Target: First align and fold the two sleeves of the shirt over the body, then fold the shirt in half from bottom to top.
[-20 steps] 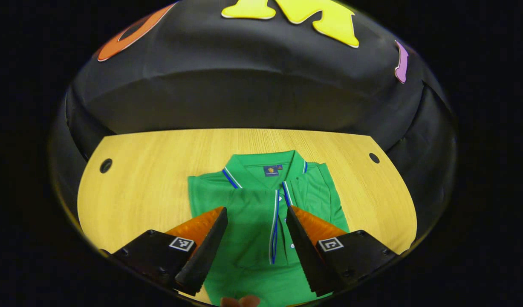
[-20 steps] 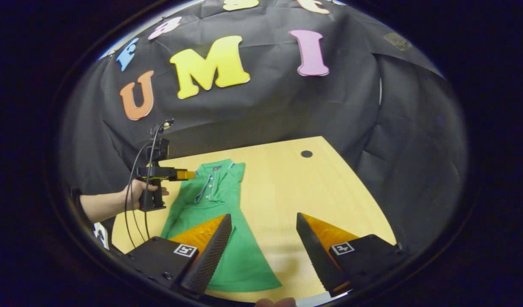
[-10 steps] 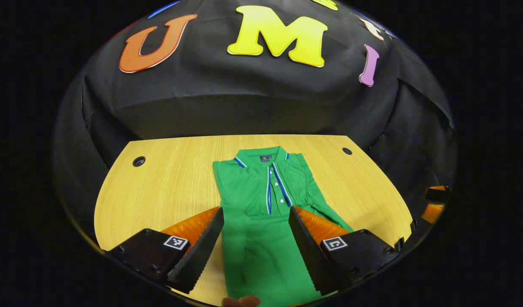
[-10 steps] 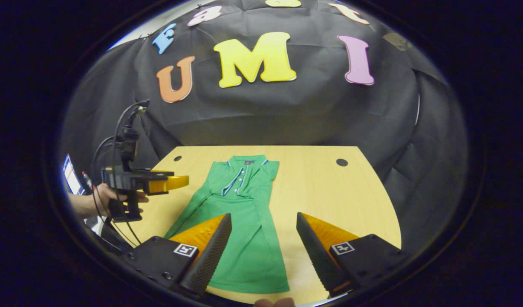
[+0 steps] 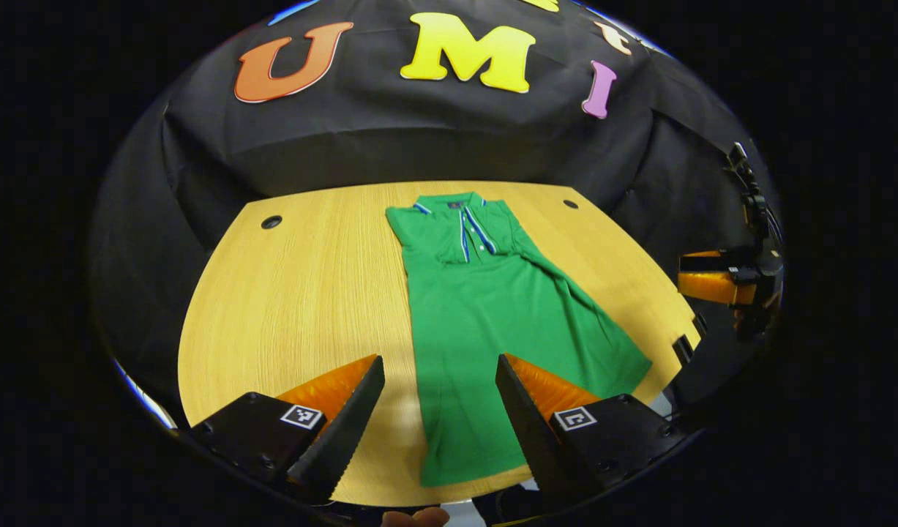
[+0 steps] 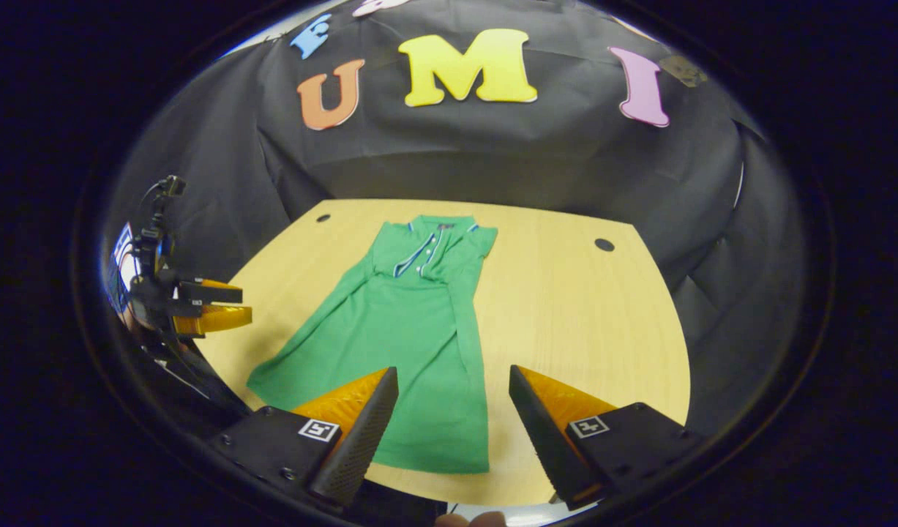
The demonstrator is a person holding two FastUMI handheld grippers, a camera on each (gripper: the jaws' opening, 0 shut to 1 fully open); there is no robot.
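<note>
Left gripper view looks down on the wooden bench [image 5: 302, 293], where the green shirt [image 5: 492, 315] lies flat, collar toward the far wall, both sleeves folded over the body, hem near the front edge. Left claw [image 5: 438, 410] is spread wide above the hem, holding and touching nothing. Right gripper view has the right claw [image 6: 452, 424] equally wide apart, empty, over the shirt's [image 6: 412, 329] lower edge.

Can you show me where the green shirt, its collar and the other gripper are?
Green shirt [image 5: 492, 322], left gripper view: mid body.
Collar [image 6: 438, 223], right gripper view: back edge.
Right gripper [image 5: 712, 278], left gripper view: its fingers, at the side.
</note>
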